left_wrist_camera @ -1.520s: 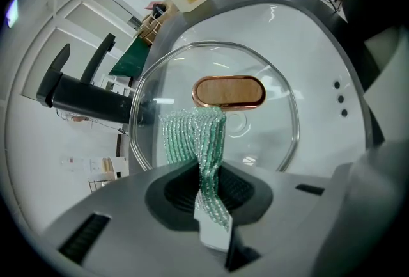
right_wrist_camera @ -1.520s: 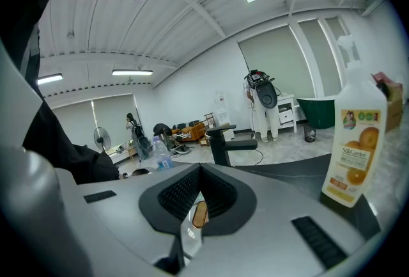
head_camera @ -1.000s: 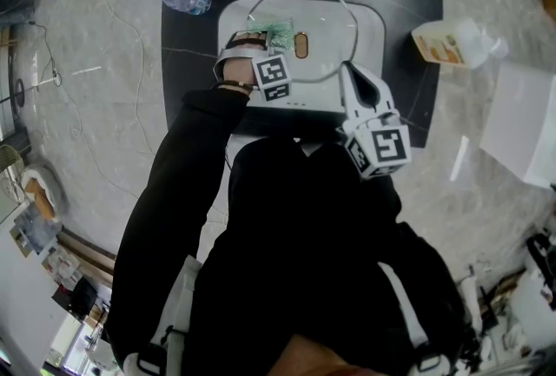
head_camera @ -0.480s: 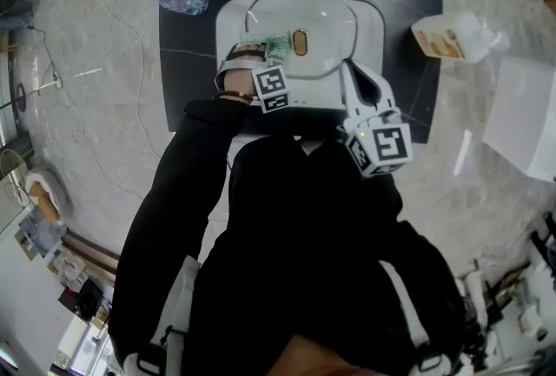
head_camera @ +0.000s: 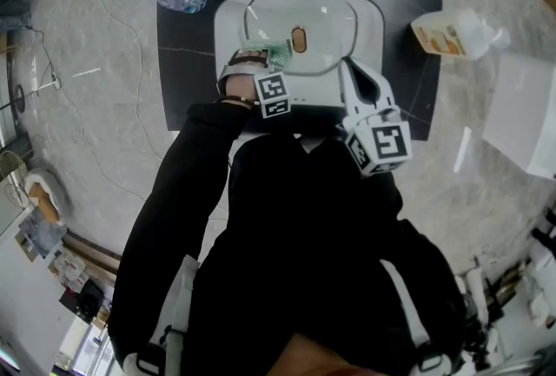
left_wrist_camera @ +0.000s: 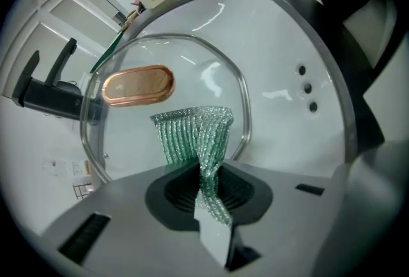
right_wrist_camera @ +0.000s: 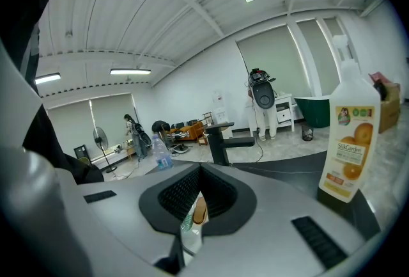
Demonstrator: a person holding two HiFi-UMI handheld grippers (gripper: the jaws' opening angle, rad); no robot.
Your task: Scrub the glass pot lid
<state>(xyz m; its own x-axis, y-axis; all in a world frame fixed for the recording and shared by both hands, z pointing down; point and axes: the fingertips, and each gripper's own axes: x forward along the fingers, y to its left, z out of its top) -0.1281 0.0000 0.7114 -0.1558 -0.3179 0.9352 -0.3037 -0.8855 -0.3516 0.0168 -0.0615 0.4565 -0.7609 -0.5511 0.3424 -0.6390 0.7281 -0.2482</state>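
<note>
Left gripper (left_wrist_camera: 206, 189) has dragged the green mesh scrubber (left_wrist_camera: 195, 132) toward you, from beyond the copper handle (left_wrist_camera: 138, 85) to just short of it, on the lid's left half. Sink basin (left_wrist_camera: 275, 45) holds the glass pot lid (left_wrist_camera: 192, 71), handle side up, with the handle's long axis running away from you. Your right gripper (right_wrist_camera: 192, 221) is clamped on the near-right rim and your left pinches the scrubber, so the rest of the glass lies to its right, past the handle.

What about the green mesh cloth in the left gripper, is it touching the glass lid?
Touching. In the left gripper view, the left gripper clamps the green mesh cloth, whose fanned end lies pressed against the glass lid below its copper handle.
</note>
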